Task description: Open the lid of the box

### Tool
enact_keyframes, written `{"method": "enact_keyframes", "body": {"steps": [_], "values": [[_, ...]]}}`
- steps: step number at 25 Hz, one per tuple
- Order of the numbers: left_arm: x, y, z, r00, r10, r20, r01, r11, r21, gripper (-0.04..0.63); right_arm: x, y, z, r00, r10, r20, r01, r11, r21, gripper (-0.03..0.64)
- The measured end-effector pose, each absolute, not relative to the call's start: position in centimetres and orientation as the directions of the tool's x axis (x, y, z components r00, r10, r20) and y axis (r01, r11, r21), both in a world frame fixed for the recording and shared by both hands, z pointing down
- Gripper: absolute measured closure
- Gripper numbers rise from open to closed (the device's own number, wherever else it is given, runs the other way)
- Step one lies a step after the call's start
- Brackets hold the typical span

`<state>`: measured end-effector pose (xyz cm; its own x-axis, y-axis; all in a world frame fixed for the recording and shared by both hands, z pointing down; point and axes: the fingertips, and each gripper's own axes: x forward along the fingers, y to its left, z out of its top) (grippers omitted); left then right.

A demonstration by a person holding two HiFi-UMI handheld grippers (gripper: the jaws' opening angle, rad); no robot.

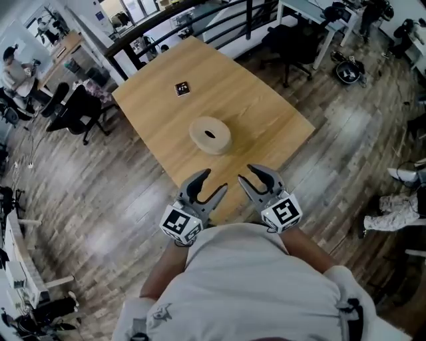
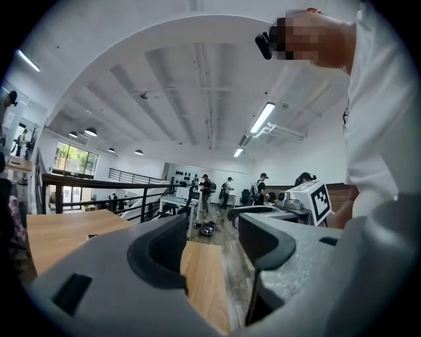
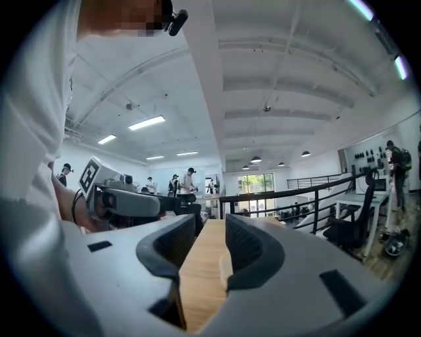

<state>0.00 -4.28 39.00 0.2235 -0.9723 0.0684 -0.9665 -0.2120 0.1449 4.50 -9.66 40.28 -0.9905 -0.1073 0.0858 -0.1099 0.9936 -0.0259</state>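
Note:
The round beige box (image 1: pixel 210 135) with its lid on stands in the middle of the wooden table (image 1: pixel 263 113). Both grippers hover at the table's near edge, short of the box and apart from it. My left gripper (image 1: pixel 212 182) is open with nothing between its jaws; in the left gripper view (image 2: pixel 210 245) only the tabletop (image 2: pixel 204 280) shows in the gap. My right gripper (image 1: pixel 251 175) is open too, also with nothing in it. In the right gripper view (image 3: pixel 209 253) a pale edge of the box (image 3: pixel 225 268) peeks past the right jaw.
A small black marker tile (image 1: pixel 182 88) lies on the table's far part. Black office chairs stand at the left (image 1: pixel 78 110) and at the far side (image 1: pixel 293 38). A dark railing (image 1: pixel 200 20) runs behind the table. People stand far off in the room (image 2: pixel 205 191).

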Motion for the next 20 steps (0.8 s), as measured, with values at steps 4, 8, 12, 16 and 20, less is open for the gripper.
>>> {"method": "enact_keyframes", "body": {"steps": [4,8,12,16,20], "values": [[-4.0,-5.7,39.2,0.318,-0.945,0.082,-0.94,-0.302,0.158,0.357,1.2,-10.7,40.7,-0.973,-0.205,0.108,-0.211,0.976,-0.051,0.463],[-8.3,-6.6,39.5,0.412,-0.906,0.094,-0.903,-0.392,0.175,0.357,-2.3,-10.6,40.6,-0.95,-0.28,0.138,-0.287,0.957,-0.033,0.463],[-11.9,-7.7,40.2,0.477,-0.873,0.102,-0.871,-0.454,0.186,0.357,-5.0,-11.1,40.9,-0.922,-0.349,0.167,-0.358,0.934,-0.025,0.463],[-14.1,-8.4,40.8,0.549,-0.83,0.102,-0.829,-0.524,0.197,0.357,-6.8,-11.4,41.4,-0.889,-0.418,0.189,-0.428,0.904,-0.017,0.463],[-16.5,-8.9,41.5,0.608,-0.786,0.112,-0.787,-0.578,0.216,0.357,-8.7,-11.6,41.8,-0.853,-0.479,0.208,-0.491,0.871,-0.008,0.463]]}}
